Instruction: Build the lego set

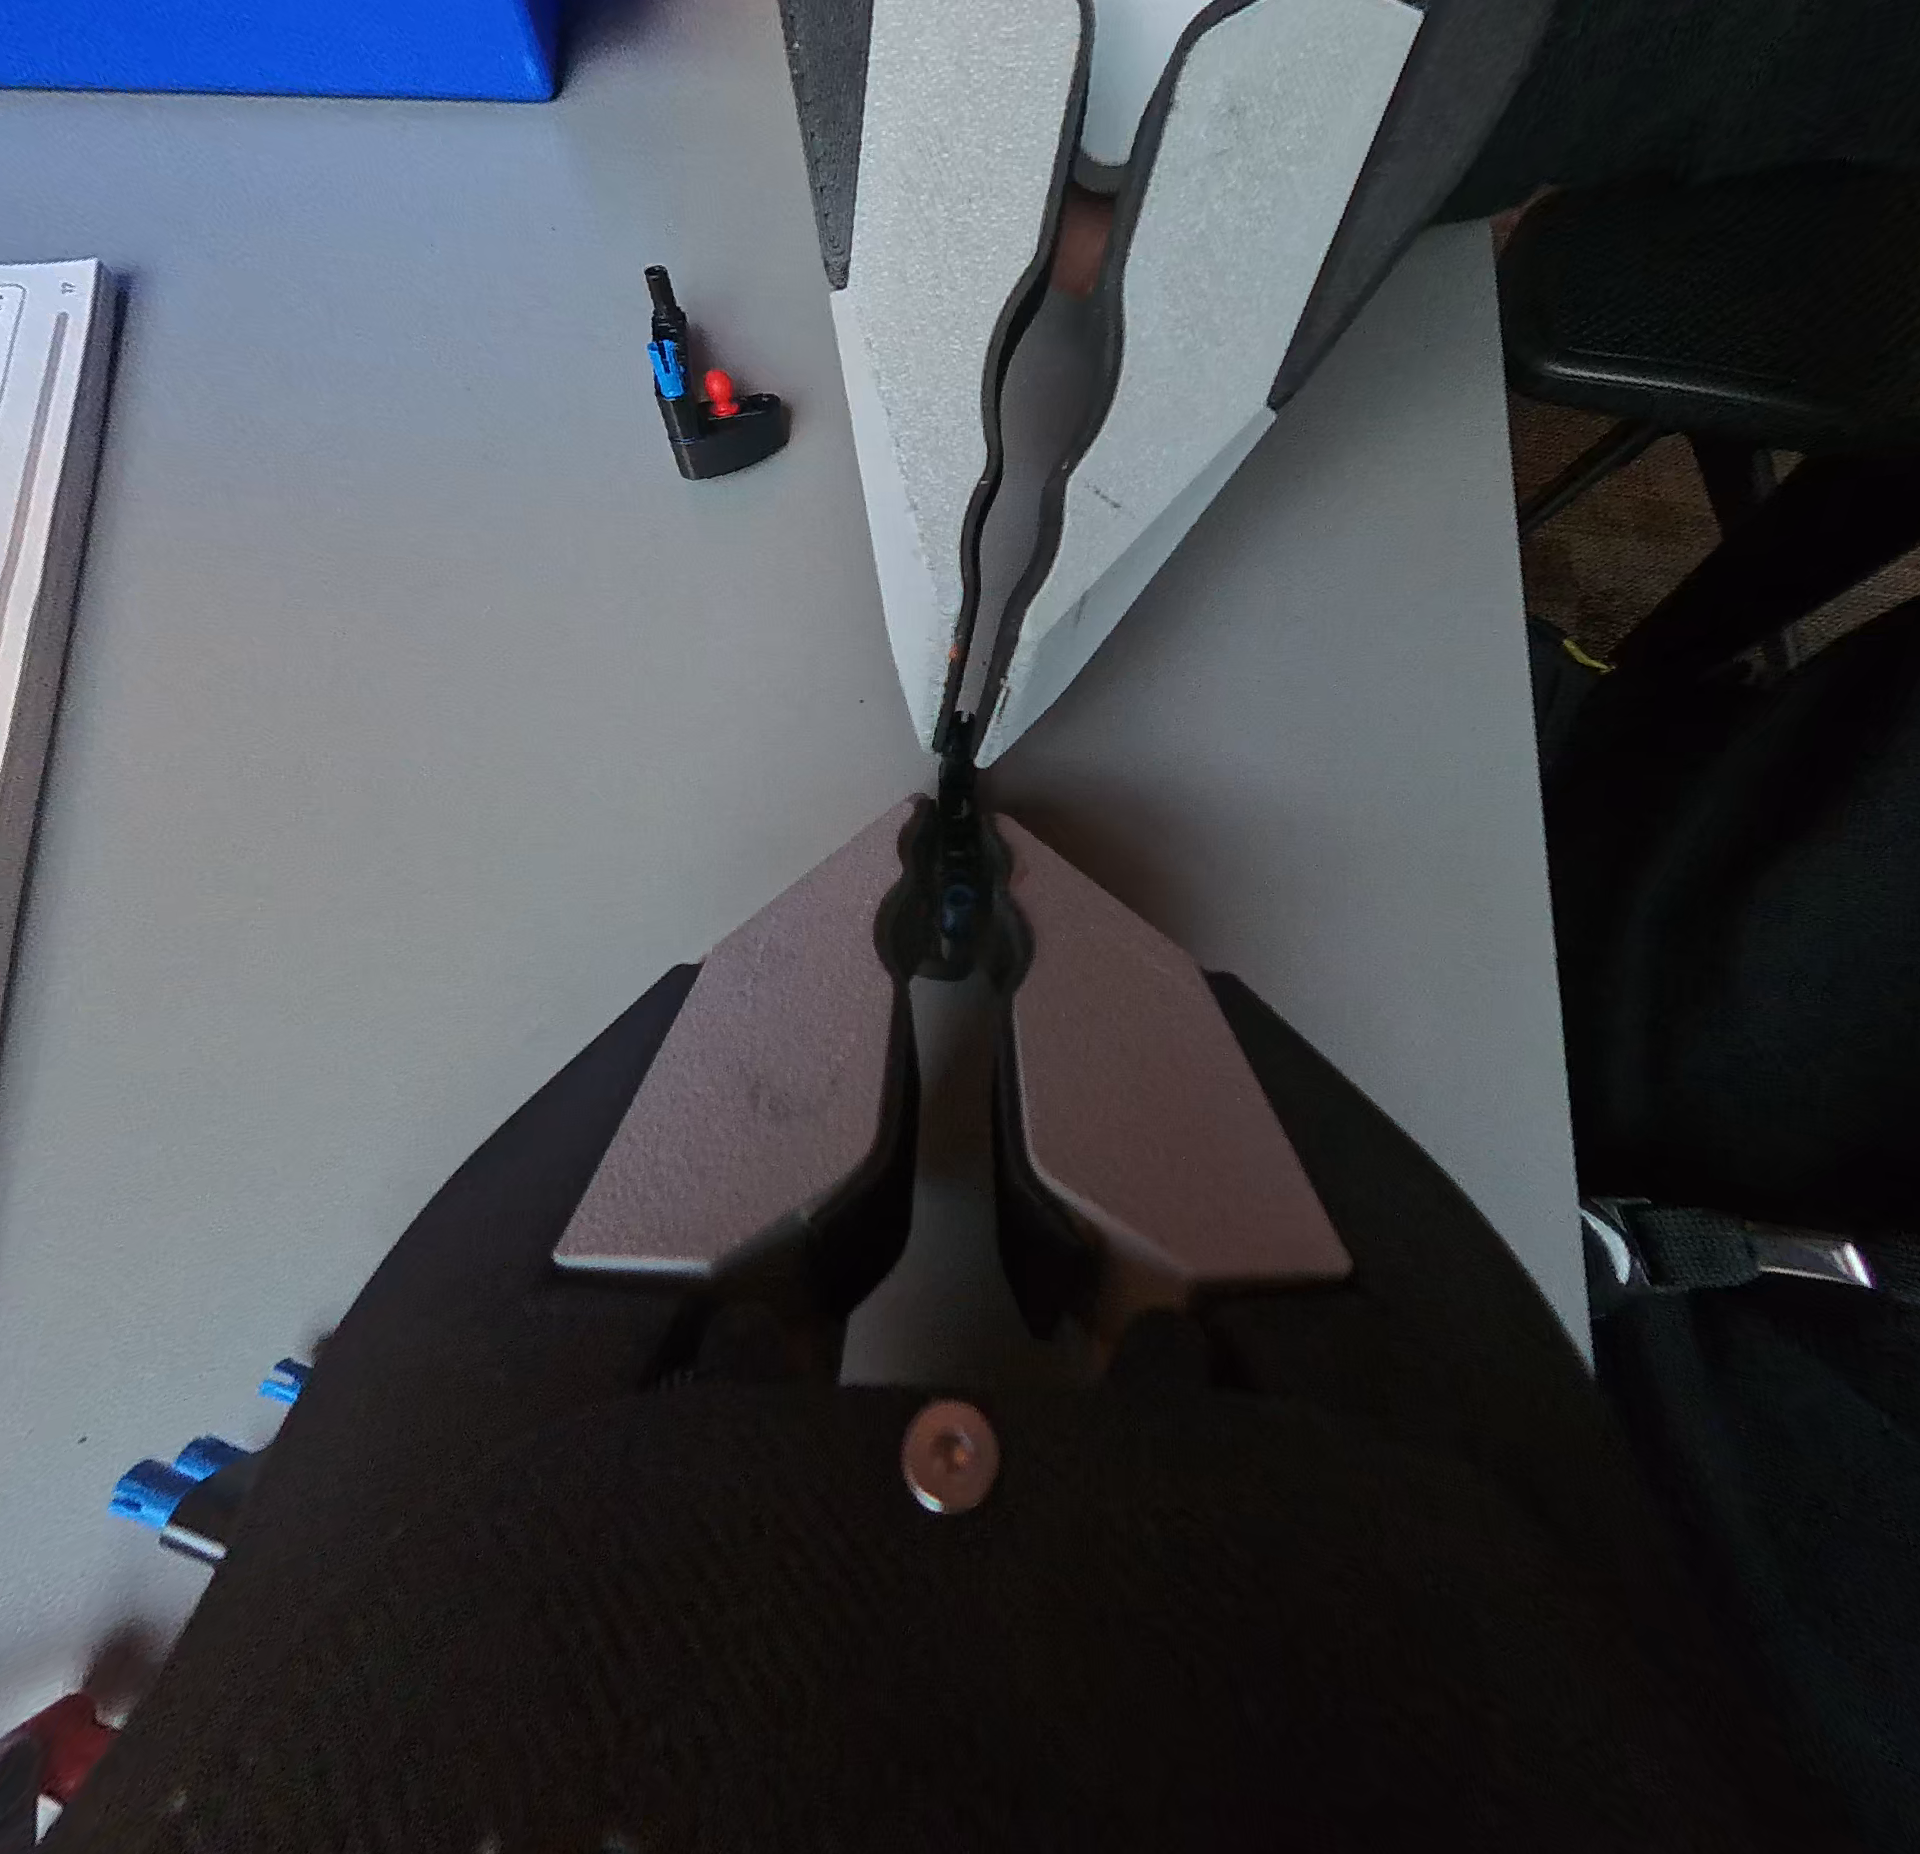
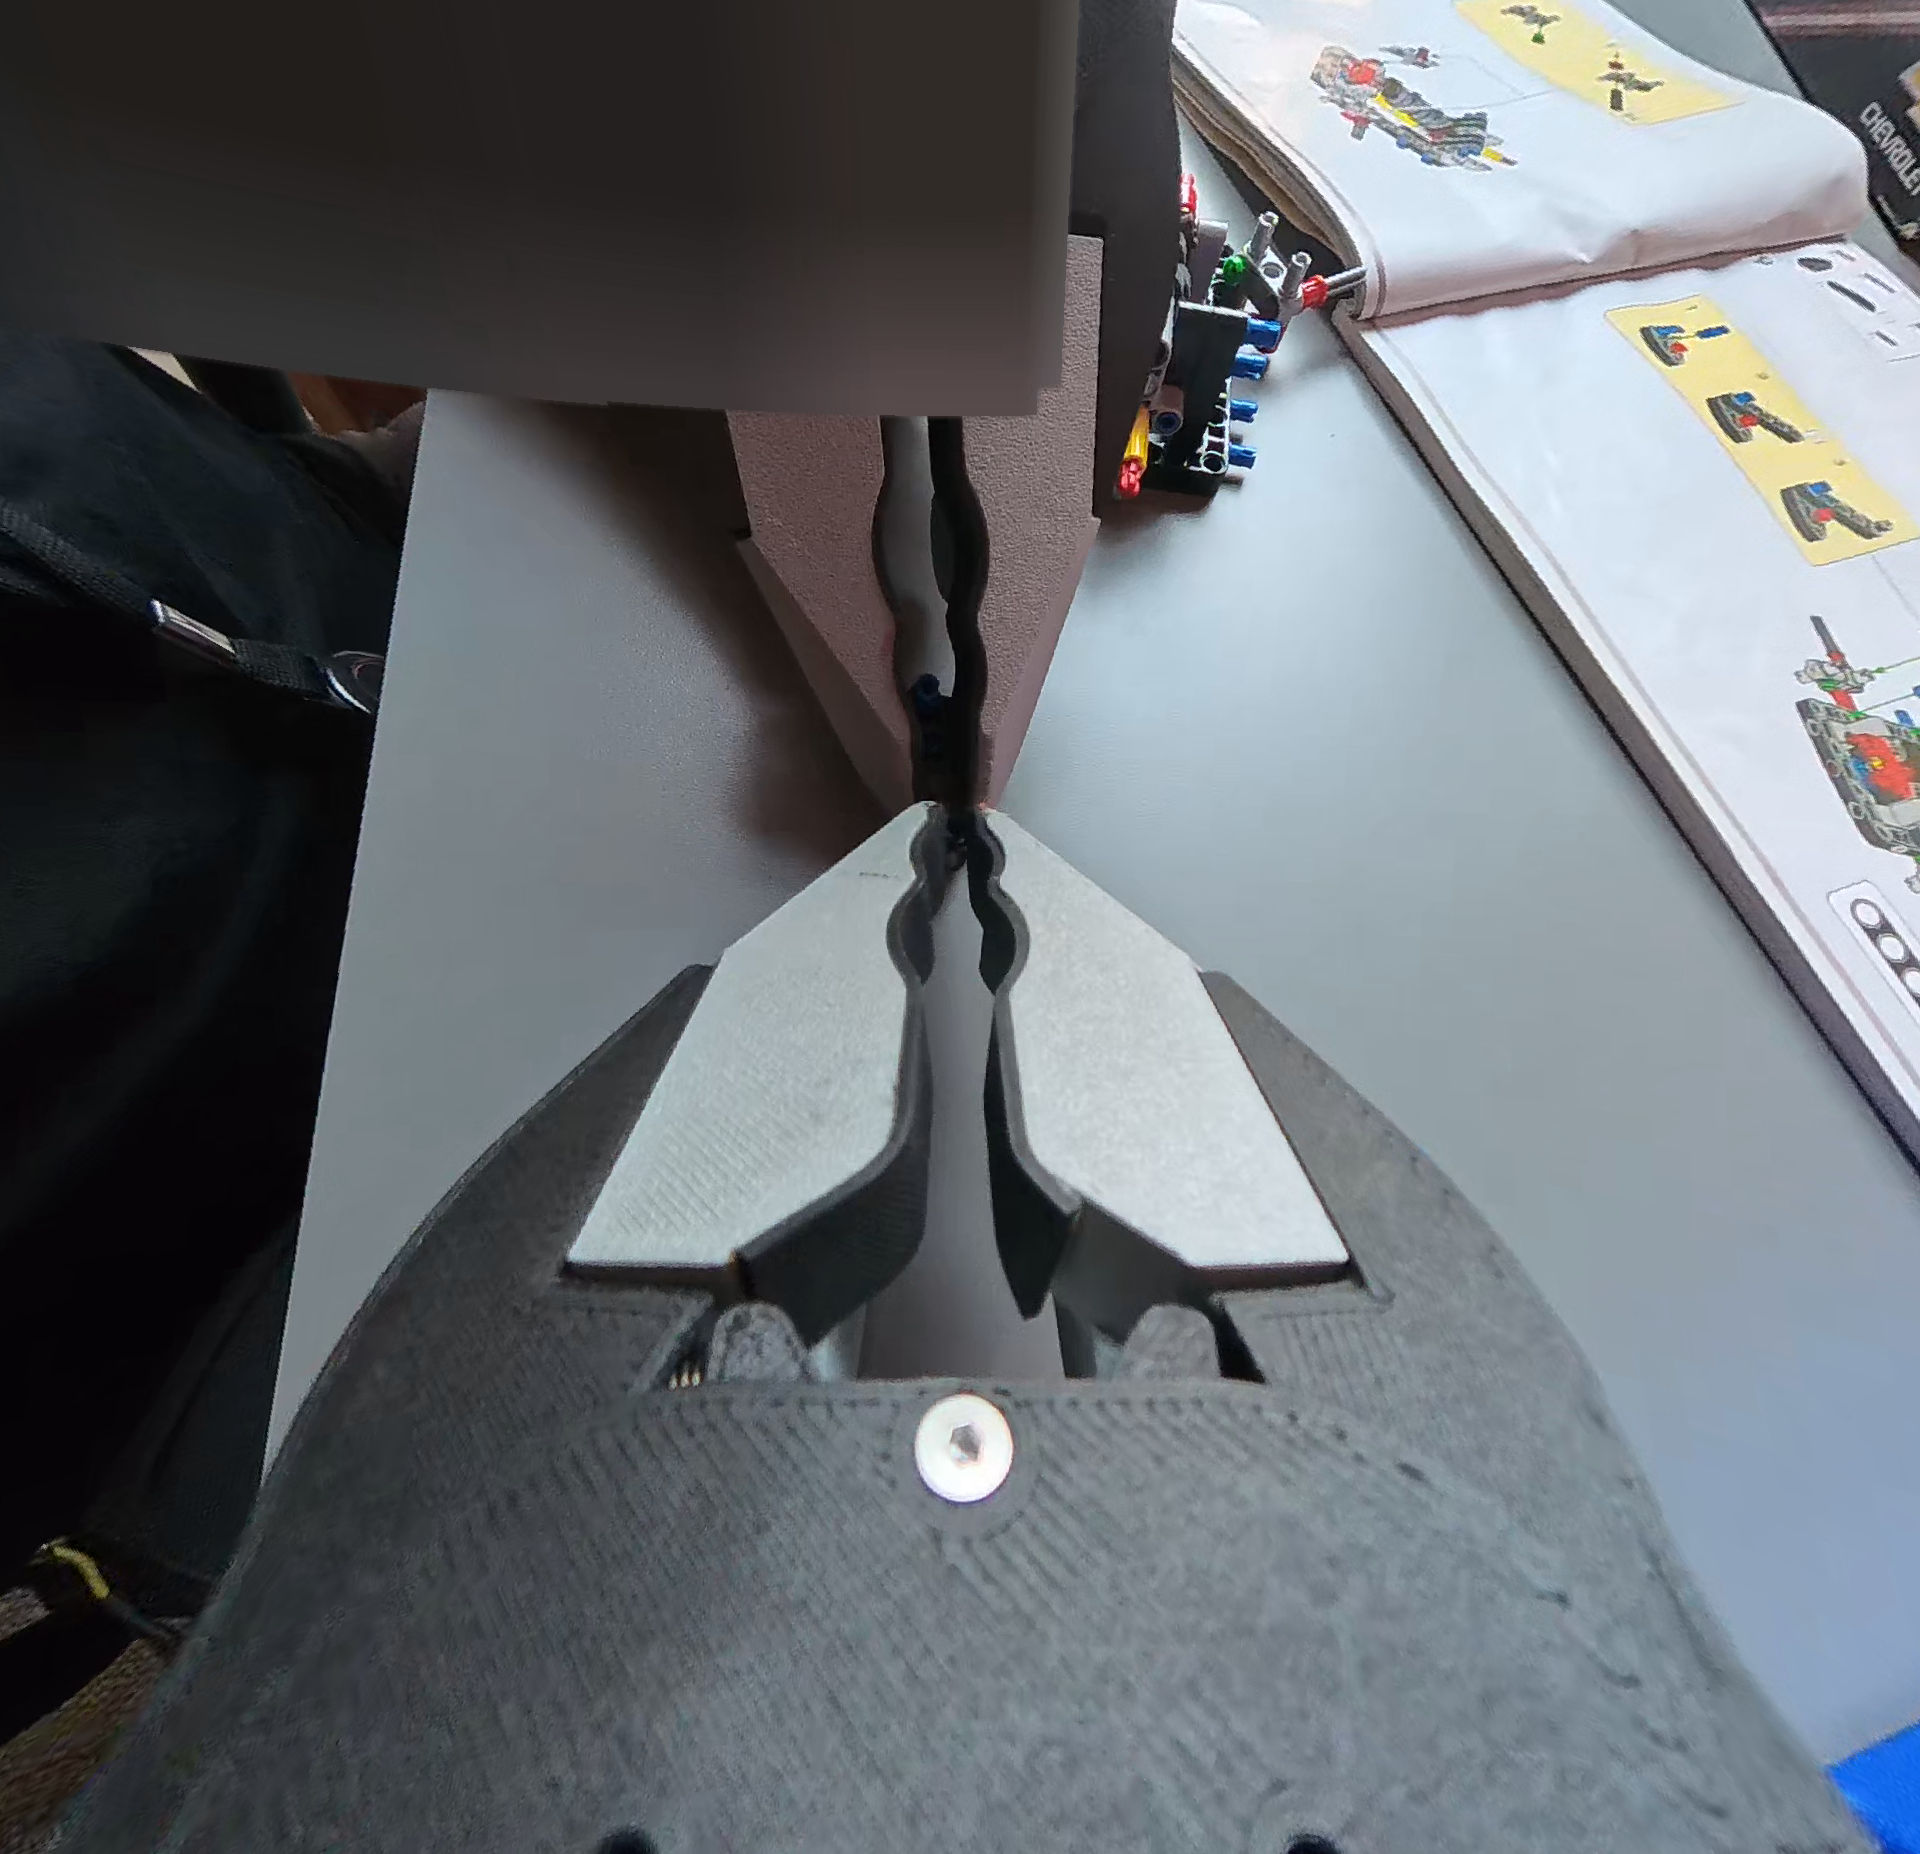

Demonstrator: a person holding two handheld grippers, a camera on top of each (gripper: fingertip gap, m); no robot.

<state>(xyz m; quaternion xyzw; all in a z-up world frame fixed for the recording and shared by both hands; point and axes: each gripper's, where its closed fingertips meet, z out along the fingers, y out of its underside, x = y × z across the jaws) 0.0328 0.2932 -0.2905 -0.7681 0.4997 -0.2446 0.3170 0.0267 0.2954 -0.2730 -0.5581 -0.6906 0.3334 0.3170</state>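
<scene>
The grey worktop (image 1: 416, 765) carries everything, with its long edge running beside a person's dark clothing. An open instruction booklet (image 2: 1621, 516) lies along the far side of the worktop in the right wrist view, and a blue box (image 1: 281, 7) sits at a far corner in the left wrist view. Beside the booklet's spine stands the partly built lego model (image 2: 1210, 391), black with blue, red and yellow pins sticking out. Well apart from it, out on the open worktop, lies a small black L-shaped subassembly (image 1: 717, 402) with a blue pin and a red one.

Above the worktop near its edge, the left gripper (image 1: 951, 869) and right gripper (image 2: 956, 848) meet tip to tip. The left jaws are clamped on a small black piece with a blue connector (image 1: 954, 905); the right jaws are pinched together on a thin black pin (image 1: 954, 755) that bridges the gap between the two.

The step in hand looks like pressing the pin into the held piece. To do it well, the two grippers should stay in one straight line and push squarely along it, without twisting, so the pin seats rather than skews.

The pin's long axis runs along both pairs of fingers, pointing from the right gripper's tips straight into the left gripper's.
</scene>
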